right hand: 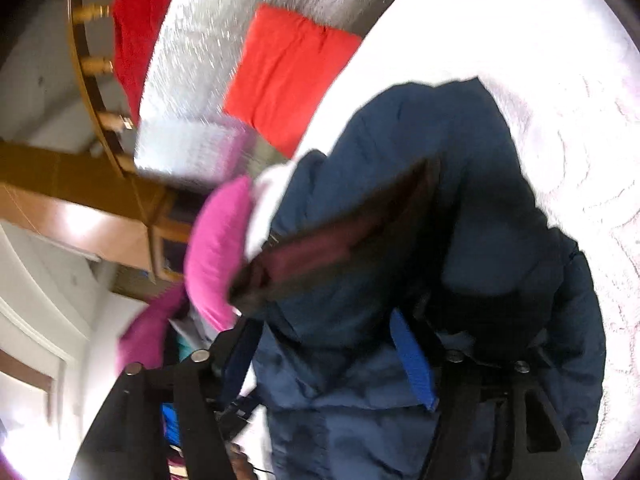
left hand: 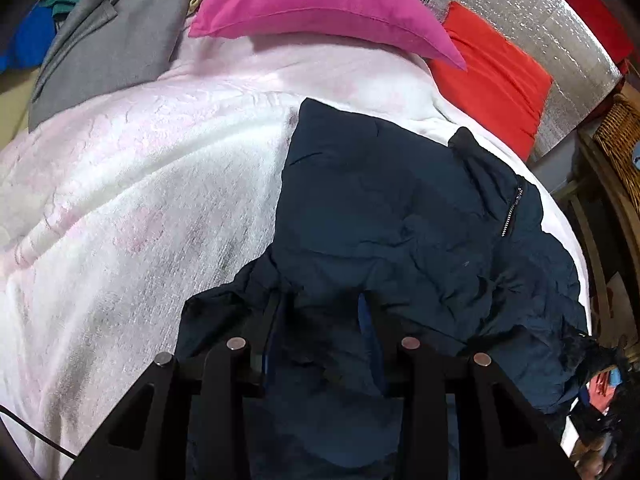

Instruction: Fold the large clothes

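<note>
a dark blue jacket (left hand: 384, 208) is lying crumpled on a bed, spread over a white and pale pink blanket (left hand: 132, 184), toward the right side of the left wrist view. its zip (left hand: 511, 210) is showing near the right edge of the cloth, and a furry black trim (left hand: 580, 346) is hanging off the lower right end.

the left gripper (left hand: 322, 312) is pointing down into the near edge of the jacket. its jaws are standing fairly close together with a bunch of the dark cloth sitting between them, and they are looking clamped on that fold.

the right gripper (right hand: 332, 332) is showing in a blurred, tilted view. its jaws are standing wide apart with the jacket (right hand: 400, 208) lying between and over them; whether the pads are pressing on the cloth, i cannot tell. a dark reddish lining or flap (right hand: 340, 240) is crossing the cloth just ahead of the fingers.

at the head of the bed a pink pillow (left hand: 320, 4) is resting on the blanket, with a red pillow (left hand: 488, 76) just beside it to the right, against a silver padded sheet (left hand: 540, 20). a grey garment (left hand: 108, 44) is lying at the upper left edge of the blanket. a wicker basket (left hand: 620, 140) is standing off the right side of the bed.
</note>
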Demonstrator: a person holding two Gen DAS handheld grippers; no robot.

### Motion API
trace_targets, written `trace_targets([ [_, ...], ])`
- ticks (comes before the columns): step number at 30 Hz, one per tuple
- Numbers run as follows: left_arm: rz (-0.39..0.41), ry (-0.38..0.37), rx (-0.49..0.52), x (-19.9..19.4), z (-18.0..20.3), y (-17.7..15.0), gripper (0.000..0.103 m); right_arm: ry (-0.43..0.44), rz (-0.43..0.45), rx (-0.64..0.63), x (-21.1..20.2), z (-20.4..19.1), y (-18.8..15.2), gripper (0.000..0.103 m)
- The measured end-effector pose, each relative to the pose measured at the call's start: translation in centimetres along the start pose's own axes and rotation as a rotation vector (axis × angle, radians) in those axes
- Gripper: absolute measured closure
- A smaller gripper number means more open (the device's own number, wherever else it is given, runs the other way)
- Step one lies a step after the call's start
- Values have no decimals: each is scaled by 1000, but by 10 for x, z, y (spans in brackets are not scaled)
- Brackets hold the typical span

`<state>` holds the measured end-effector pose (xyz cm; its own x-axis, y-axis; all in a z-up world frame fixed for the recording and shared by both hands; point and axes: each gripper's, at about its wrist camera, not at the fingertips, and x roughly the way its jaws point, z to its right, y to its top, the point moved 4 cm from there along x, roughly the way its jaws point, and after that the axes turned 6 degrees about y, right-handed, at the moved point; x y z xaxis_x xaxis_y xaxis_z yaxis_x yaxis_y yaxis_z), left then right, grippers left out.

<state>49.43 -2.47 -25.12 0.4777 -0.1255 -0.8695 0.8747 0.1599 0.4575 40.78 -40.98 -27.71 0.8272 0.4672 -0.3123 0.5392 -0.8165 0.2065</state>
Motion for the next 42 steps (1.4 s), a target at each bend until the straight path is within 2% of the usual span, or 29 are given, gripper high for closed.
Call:
trace_targets([
  [5,10,43,44,3,6,-2,65,-30,24,65,-3,17,4,31],
  [6,11,50,51,4,7,-2,65,-57,23,62,-3,19,4,42],
  [7,12,53,54,4,8,-2,65,-81,19,53,-1,19,6,63],
  [10,12,48,51,4,7,-1,65,-163,19,-10,-1,19,5,87],
  [15,41,58,57,-4,7,0,66,-180,94,-232,-10,-23,6,89],
  [18,28,83,80,1,9,-4,66,-234,88,-262,-6,-17,8,89],
  [21,33,115,119,2,14,-7,66,-320,36,-238,3,4,12,85],
  [24,37,113,119,0,15,-6,66,-287,-2,-146,0,15,16,79],
  [26,42,109,122,-4,14,-6,66,-265,-4,-130,-12,12,20,64],
  [27,47,107,124,-7,15,-7,66,-252,-13,-132,-17,11,19,38],
  [28,54,103,128,-9,15,-7,66,-224,-24,-135,-21,10,19,25],
  [30,84,98,155,-19,18,-9,66,-200,-49,-142,-17,4,14,25],
  [32,111,113,186,-26,22,-13,66,-211,-110,-174,-14,3,6,31],
  [34,114,124,209,-25,21,-16,66,-282,-163,-215,-9,7,-3,75],
  [35,100,129,217,-21,21,-19,66,-317,-172,-230,-8,10,-6,78],
  [37,66,143,218,-10,18,-21,66,-330,-153,-247,-7,6,-8,86],
  [39,43,142,208,-3,16,-21,64,-337,-110,-293,-15,-6,-7,88],
  [42,53,142,214,-7,18,-20,64,-360,-27,-424,-23,-28,-7,88],
])
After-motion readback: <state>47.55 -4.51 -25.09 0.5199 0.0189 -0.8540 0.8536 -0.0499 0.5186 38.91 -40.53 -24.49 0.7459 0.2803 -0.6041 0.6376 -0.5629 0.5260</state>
